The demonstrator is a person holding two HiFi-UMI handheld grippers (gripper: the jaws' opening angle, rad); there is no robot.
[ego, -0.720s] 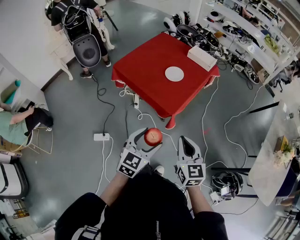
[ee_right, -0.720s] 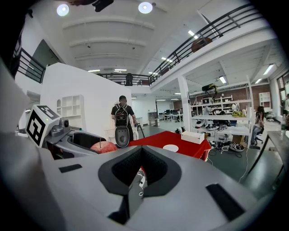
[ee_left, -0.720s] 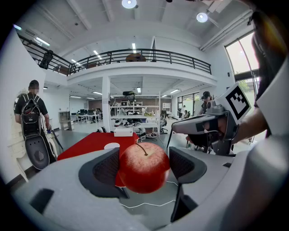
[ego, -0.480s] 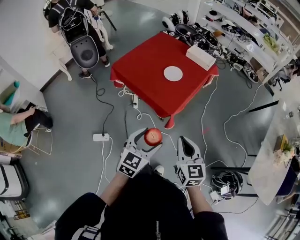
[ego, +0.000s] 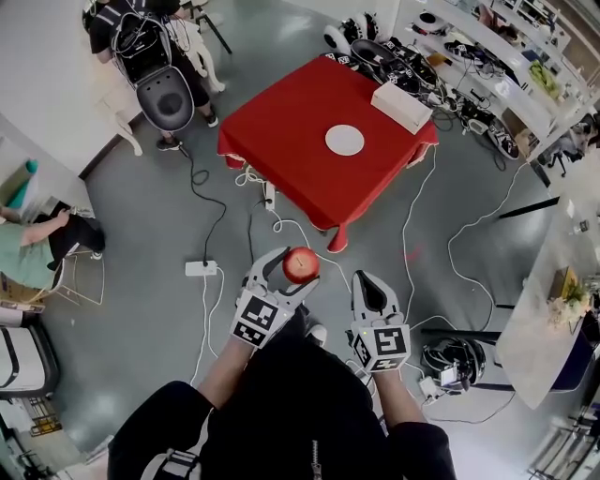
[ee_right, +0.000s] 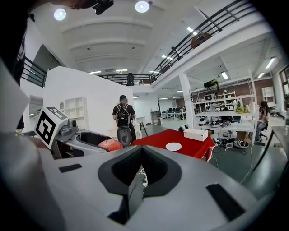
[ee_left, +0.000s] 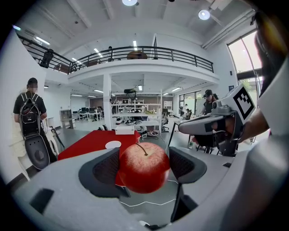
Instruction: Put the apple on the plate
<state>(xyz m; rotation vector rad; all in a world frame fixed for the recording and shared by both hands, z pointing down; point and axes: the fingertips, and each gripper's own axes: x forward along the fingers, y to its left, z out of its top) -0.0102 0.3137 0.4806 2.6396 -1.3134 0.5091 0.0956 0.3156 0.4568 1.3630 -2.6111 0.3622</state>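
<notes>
Two grippers are noted nearest, one in each hand. The left gripper (ee_left: 143, 166) is clamped on one red apple (ee_left: 143, 168). Its two dark pads (ee_left: 106, 169) press the fruit's sides, the stem stands up, and the fruit is held in the air above the grey floor. The pad faces are partly covered by the apple. The right gripper (ee_right: 141, 155) is held just beside it, jaws brought together with nothing between them. Both hands are largely hidden behind the marker cubes in the head view.

One white power strip (ego: 201, 269) and several loose cables are recorded on the floor ahead.

Further off stands one table (ego: 281, 131) under a red cloth. On it lie one white plate (ego: 345, 140), near the middle, and one white box (ego: 401, 105) at the far corner. The plate and the apple are well apart.

Two people are counted: one seated (ego: 33, 246), cut off by the left edge, and one standing with a backpack (ego: 141, 28) beyond the table. The cluttered benches (ego: 487, 56) behind are too small to itemise.
</notes>
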